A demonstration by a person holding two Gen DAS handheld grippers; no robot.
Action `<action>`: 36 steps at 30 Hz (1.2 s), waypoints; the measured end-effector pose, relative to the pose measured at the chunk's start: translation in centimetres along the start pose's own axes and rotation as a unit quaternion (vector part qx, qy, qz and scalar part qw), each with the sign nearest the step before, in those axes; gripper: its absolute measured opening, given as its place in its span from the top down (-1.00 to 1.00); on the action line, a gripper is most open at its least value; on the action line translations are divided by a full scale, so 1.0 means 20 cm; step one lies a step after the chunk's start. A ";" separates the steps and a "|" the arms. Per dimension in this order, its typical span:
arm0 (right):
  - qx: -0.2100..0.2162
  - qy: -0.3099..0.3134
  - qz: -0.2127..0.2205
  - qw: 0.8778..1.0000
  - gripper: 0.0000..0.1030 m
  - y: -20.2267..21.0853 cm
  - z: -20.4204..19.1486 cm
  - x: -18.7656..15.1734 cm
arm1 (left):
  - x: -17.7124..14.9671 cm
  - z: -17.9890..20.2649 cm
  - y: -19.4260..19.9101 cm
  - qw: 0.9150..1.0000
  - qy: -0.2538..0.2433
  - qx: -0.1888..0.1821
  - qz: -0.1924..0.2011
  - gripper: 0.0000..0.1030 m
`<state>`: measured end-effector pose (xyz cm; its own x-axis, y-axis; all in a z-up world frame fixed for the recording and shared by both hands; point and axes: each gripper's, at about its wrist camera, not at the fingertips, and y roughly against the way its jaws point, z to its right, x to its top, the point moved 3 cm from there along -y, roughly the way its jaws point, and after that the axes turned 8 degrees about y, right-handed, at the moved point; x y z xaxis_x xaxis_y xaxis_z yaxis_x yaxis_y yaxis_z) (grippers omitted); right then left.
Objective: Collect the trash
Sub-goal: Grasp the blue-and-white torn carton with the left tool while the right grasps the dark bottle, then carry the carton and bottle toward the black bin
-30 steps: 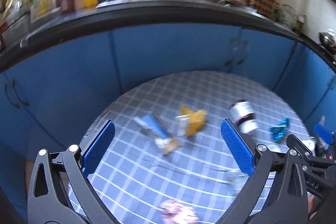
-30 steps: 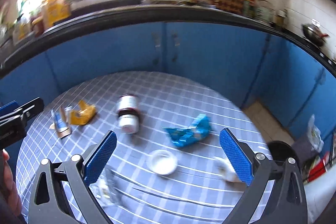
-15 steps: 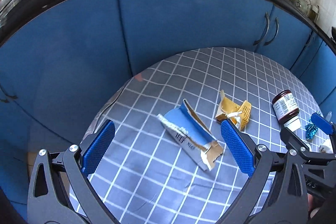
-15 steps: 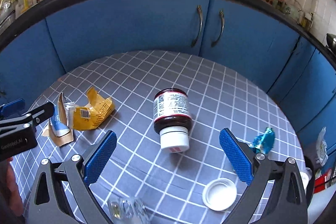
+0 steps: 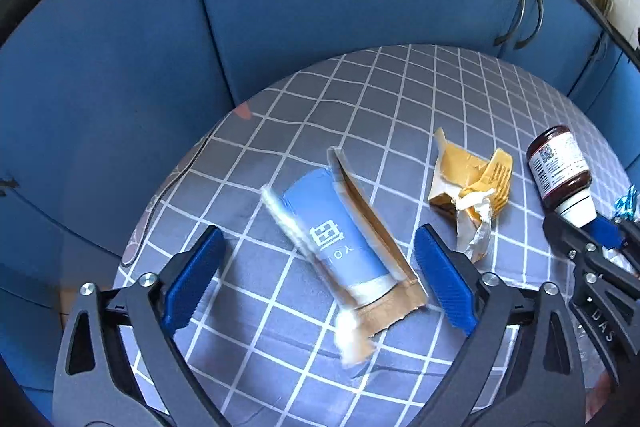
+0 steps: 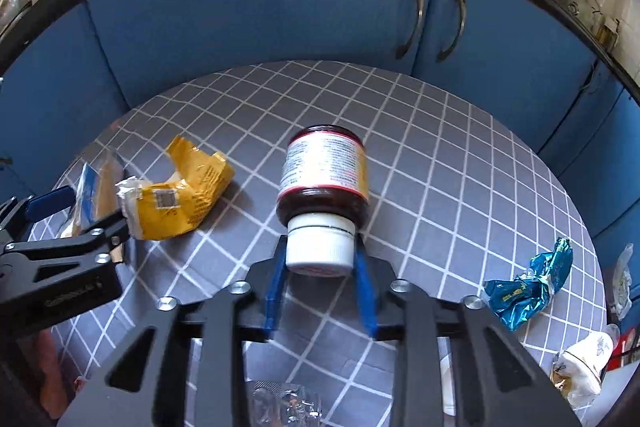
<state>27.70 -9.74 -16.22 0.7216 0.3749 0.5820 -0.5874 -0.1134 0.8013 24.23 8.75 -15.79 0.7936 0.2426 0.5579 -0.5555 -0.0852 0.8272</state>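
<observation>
A dark brown bottle (image 6: 324,171) with a white cap (image 6: 320,243) lies on its side on the grey checked table (image 6: 460,167). My right gripper (image 6: 320,259) is shut on the white cap. The bottle also shows in the left wrist view (image 5: 558,167). My left gripper (image 5: 316,279) is open, its jaws either side of a torn blue and brown paper packet (image 5: 344,239) that lies flat. A crumpled yellow wrapper (image 5: 472,183) lies between packet and bottle; it also shows in the right wrist view (image 6: 188,187).
A crumpled blue foil wrapper (image 6: 524,287) lies at the table's right edge. A white crumpled piece (image 6: 580,367) and clear plastic (image 6: 284,403) lie near the front edge. Blue cabinet doors (image 6: 280,7) stand close behind the table.
My right gripper moved forward and closed on the bottle's white cap. My left gripper moved down and closer until its open jaws stand either side of the blue packet.
</observation>
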 end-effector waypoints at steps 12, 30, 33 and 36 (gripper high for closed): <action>-0.004 0.008 0.029 1.000 0.44 0.19 -0.01 -0.09 | -0.01 -0.06 0.12 0.998 0.029 -0.053 0.013 0.35; -0.035 -0.049 0.056 0.997 0.44 0.58 0.32 -0.35 | -0.19 0.29 0.55 0.996 -0.037 -0.075 0.043 0.35; -0.047 -0.064 0.065 0.995 0.44 0.68 0.42 -0.42 | -0.23 0.39 0.63 0.994 -0.056 -0.081 0.051 0.35; -0.060 -0.075 0.070 0.993 0.44 0.76 0.51 -0.48 | -0.28 0.52 0.70 0.991 -0.078 -0.088 0.058 0.35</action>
<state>15.61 -24.51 -8.32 0.6705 0.2218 0.7080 -0.7189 -0.0419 0.6939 14.64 -3.83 -6.59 0.7427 0.0881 0.6638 -0.6693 0.0685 0.7398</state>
